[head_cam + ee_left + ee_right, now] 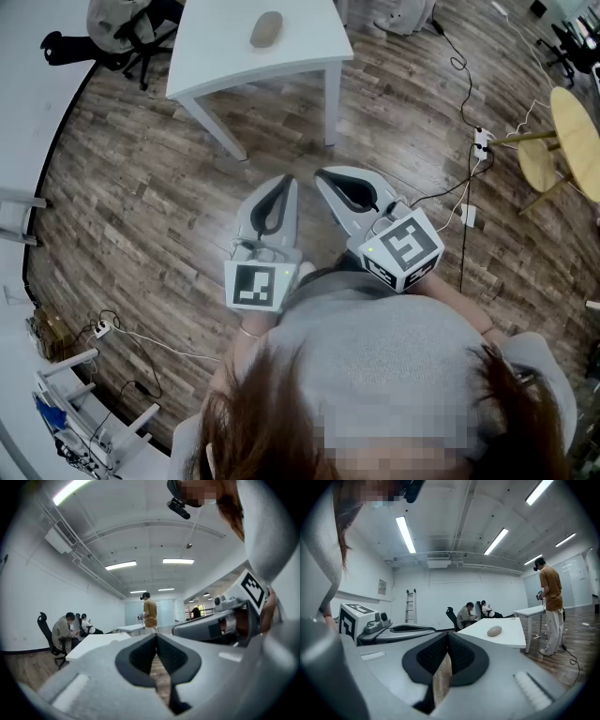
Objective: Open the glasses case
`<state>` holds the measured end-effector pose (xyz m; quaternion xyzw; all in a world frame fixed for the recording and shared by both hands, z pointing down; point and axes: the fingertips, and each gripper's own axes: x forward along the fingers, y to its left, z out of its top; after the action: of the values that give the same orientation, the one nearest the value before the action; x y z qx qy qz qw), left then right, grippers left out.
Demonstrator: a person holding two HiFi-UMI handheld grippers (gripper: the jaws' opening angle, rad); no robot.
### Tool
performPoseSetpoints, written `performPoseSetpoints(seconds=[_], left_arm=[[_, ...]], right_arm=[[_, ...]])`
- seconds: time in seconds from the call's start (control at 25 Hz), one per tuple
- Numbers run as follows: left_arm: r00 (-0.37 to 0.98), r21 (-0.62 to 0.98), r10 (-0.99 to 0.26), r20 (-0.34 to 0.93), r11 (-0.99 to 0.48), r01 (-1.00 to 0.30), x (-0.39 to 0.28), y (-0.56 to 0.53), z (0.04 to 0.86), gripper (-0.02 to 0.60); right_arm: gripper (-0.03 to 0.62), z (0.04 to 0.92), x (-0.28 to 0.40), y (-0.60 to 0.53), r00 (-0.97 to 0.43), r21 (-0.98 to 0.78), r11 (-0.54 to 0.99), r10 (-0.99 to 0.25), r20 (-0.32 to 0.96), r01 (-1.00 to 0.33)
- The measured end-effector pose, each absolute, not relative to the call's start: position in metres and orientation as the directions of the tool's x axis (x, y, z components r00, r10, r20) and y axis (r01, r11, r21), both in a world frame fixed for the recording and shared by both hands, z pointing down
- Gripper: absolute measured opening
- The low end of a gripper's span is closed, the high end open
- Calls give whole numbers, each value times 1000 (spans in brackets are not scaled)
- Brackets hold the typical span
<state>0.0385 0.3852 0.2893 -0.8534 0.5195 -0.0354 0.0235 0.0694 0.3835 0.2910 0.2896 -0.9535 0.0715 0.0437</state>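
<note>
A beige oval glasses case (pixel 266 29) lies shut on a white table (pixel 211 58) ahead of me; in the right gripper view the case (pixel 494 631) sits near the table's middle. My left gripper (pixel 290 178) and right gripper (pixel 319 173) are held side by side over the wooden floor, well short of the table. Both have their jaws shut with nothing between them. The left gripper (pixel 156 637) and the right gripper (pixel 448 635) point about level. The case does not show in the left gripper view.
An office chair (pixel 131 37) stands left of the table. Cables and a power strip (pixel 481 141) lie on the floor at right, beside a round wooden table (pixel 577 141). A standing person (pixel 551 605) and seated people (pixel 468 615) are farther off.
</note>
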Motion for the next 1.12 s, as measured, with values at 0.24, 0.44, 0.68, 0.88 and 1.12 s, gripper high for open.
performPoseSetpoints(seconds=[0.24,0.44,0.68,0.88,1.12], left_arm=[[439,-112,-898,36,-440,-891,35,387,287,5],[447,-91,-894,37,-448,-889,34,385,289,3],[463,-72,-886,35,-464,-883,39,382,290,5],[458,-68,-889,15,-458,-887,51,379,288,4],[427,-63,-904,-7,-426,-902,77,378,290,5]], right_arm=[[5,289,67,386,-831,-111,825,-543,119,-554],[5,292,65,384,-826,-108,821,-547,135,-561],[4,288,67,380,-824,-131,814,-555,116,-566],[5,290,79,379,-829,-118,822,-546,116,-558],[4,292,107,375,-842,-103,837,-529,104,-538]])
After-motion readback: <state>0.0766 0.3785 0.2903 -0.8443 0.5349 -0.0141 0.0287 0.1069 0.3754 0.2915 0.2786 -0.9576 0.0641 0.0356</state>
